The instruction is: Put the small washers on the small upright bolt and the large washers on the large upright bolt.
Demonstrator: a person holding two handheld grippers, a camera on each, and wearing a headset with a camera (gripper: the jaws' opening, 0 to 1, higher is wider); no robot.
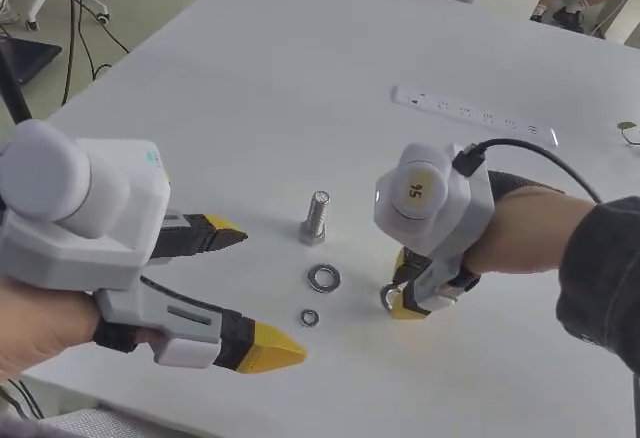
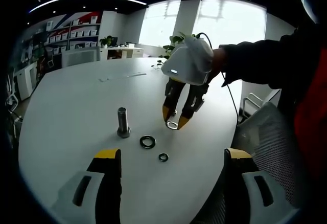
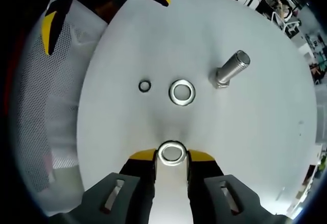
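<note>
Right hand-held gripper (image 3: 172, 155) clamps a washer (image 3: 161, 153) near the table (image 1: 300, 78) edge; left hand-held gripper (image 1: 272, 296) gapes apart.

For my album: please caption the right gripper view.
Right gripper pinches a washer; a large washer, a small washer and an upright bolt sit on the table.

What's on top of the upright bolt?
Nothing; the bolt stands bare, unobstructed. A large washer and small washer lie on the table; the right gripper holds a third washer.

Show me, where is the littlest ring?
In the head view, the small dark metal washer lies on the white table, just nearer the person than the loose large silver washer.
</note>
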